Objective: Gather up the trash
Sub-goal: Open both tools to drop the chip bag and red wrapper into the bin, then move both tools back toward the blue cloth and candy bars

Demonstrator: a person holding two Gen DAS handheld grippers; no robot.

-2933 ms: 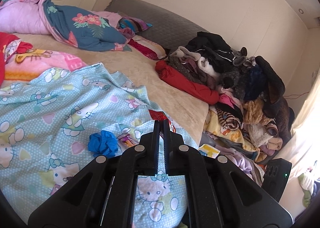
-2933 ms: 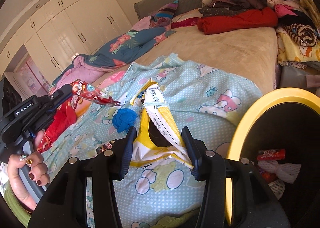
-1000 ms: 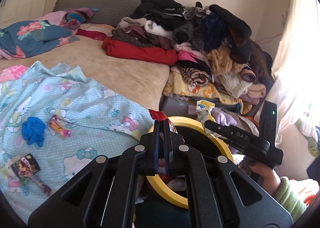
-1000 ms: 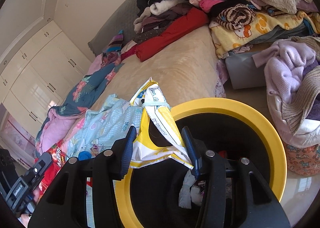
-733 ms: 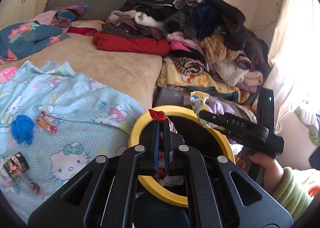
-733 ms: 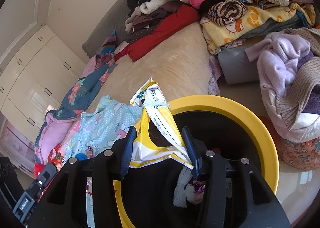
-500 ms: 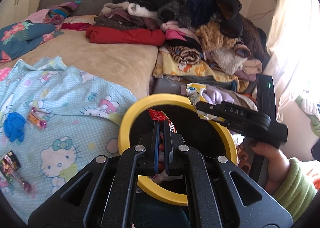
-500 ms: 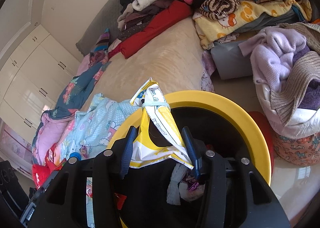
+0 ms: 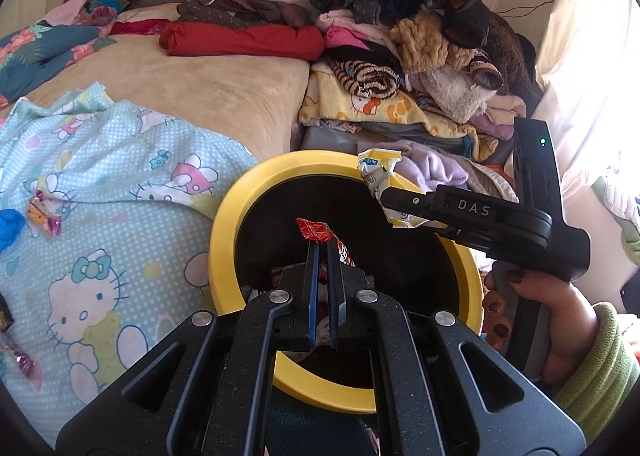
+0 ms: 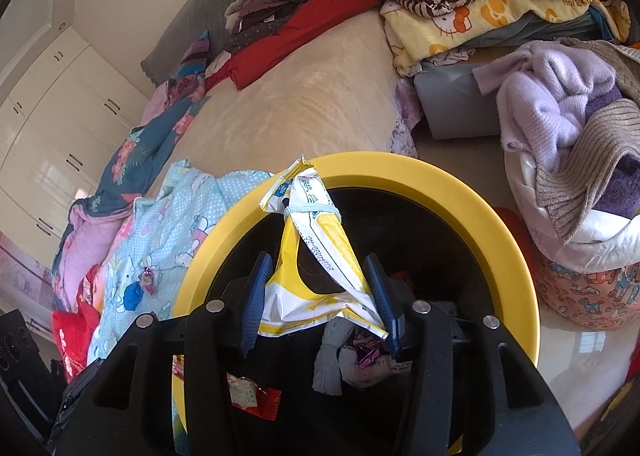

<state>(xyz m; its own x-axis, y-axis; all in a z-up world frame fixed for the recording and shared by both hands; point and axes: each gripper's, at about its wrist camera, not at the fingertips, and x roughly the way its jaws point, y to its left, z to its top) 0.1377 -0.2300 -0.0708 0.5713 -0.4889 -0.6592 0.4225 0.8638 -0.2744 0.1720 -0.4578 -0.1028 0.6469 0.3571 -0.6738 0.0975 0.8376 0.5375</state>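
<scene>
A black bin with a yellow rim (image 9: 224, 240) stands beside the bed. My left gripper (image 9: 319, 246) hangs over its mouth, shut on a red snack wrapper (image 9: 314, 231) that sticks out past the fingertips. My right gripper (image 10: 318, 288) is also over the bin (image 10: 440, 183), and its jaws are opening with a crumpled yellow and white bag (image 10: 316, 256) still wedged between the pads. In the left wrist view that bag (image 9: 378, 171) juts out of the right gripper (image 9: 390, 199) above the far rim. A red wrapper (image 10: 256, 400) and a white wad (image 10: 332, 360) lie inside the bin.
A candy wrapper (image 9: 44, 215) and a blue wad (image 9: 8, 228) lie on the Hello Kitty sheet (image 9: 120, 256) to the left. Piled clothes (image 9: 400, 35) crowd the far side, and a lilac sweater (image 10: 552, 95) sits right of the bin. A hand (image 9: 536, 308) grips the right tool.
Both grippers have sunk toward the bin, which now fills more of each view. The left one has moved from the sheet's edge to over the bin mouth. The right jaws stand slightly wider.
</scene>
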